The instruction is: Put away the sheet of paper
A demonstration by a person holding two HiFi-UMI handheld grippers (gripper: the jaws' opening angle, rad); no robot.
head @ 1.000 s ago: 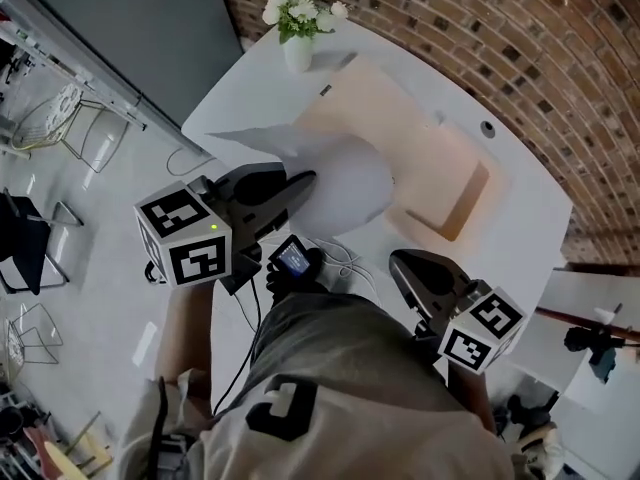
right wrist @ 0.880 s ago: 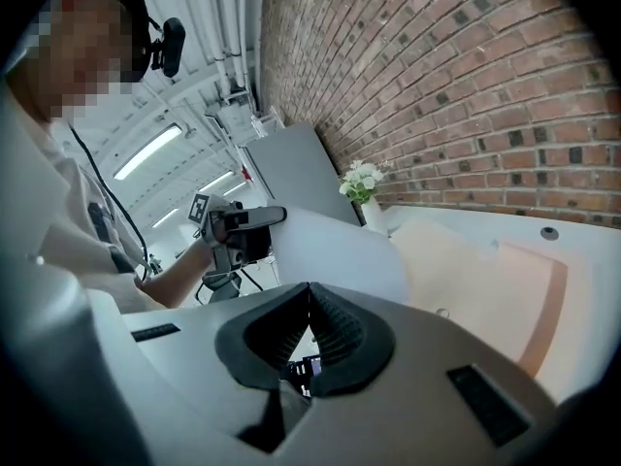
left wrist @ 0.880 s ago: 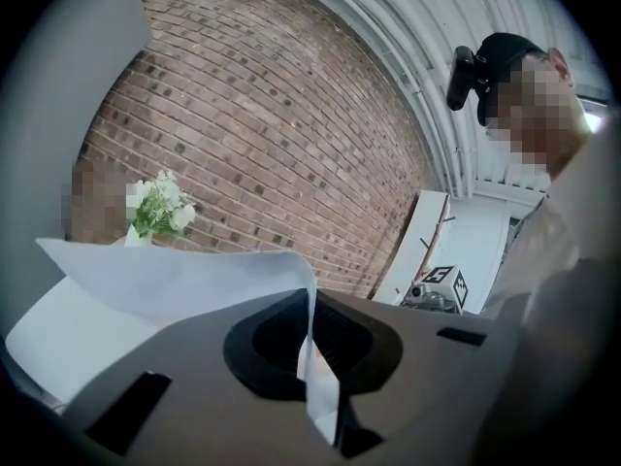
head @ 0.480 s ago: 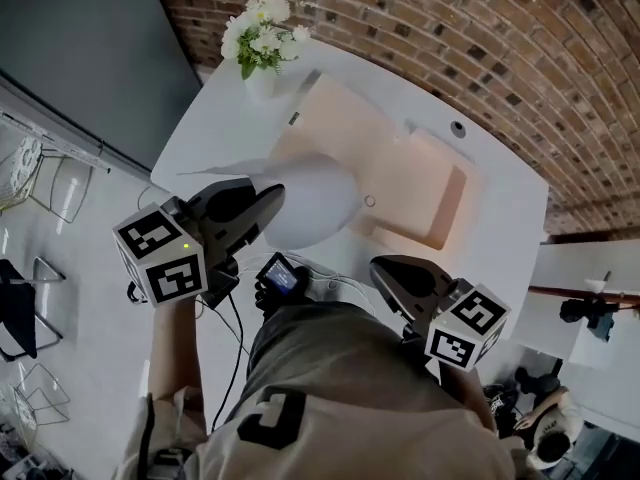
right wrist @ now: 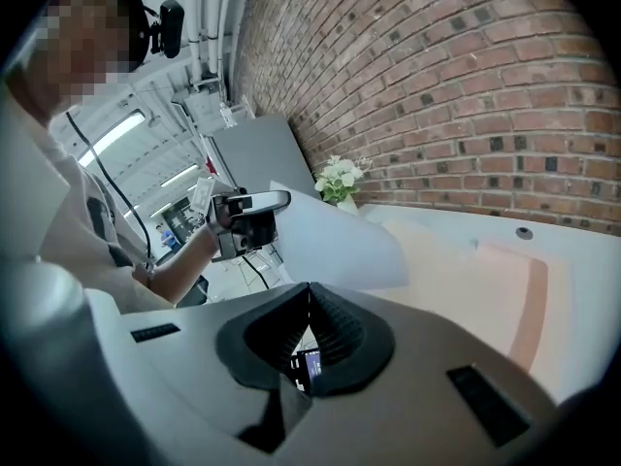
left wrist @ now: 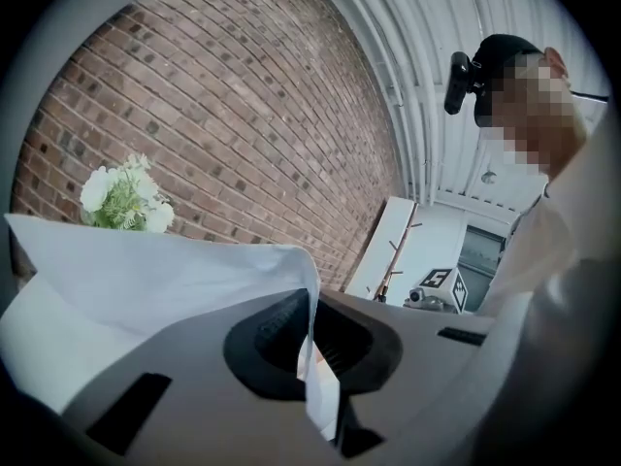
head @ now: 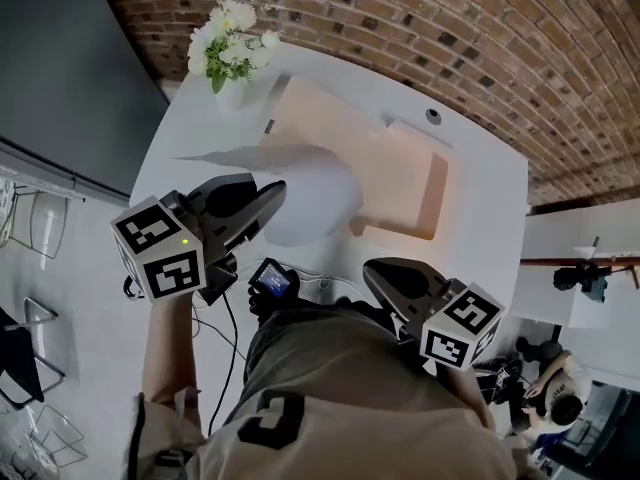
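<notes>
The left gripper (head: pixel 262 200) (left wrist: pixel 315 362) has its 2 jaws clamped on one edge of a thin white sheet of paper (head: pixel 300 183) (left wrist: pixel 146 270). The pinched edge runs upright through the gap between the jaws. From there the sheet billows away from the gripper, curved and lifted in the air over the near left part of the white rounded table (head: pixel 480 198). One corner trails out to the left, past the table's edge.

The right gripper (head: pixel 392 276) (right wrist: pixel 309 323) hangs at the near edge of the table with its jaws together and nothing between them. Below the jaws, its own view shows only a small black device with a lit screen (right wrist: pixel 307 367) (head: pixel 272 279), worn at the person's waist.

Beyond the paper, a pale peach desk mat (head: pixel 400 168) lies flat across the middle of the table. At the far left corner stands a white vase of white flowers (head: pixel 228 53), close to the red brick wall (head: pixel 450 18) that runs behind the table.
</notes>
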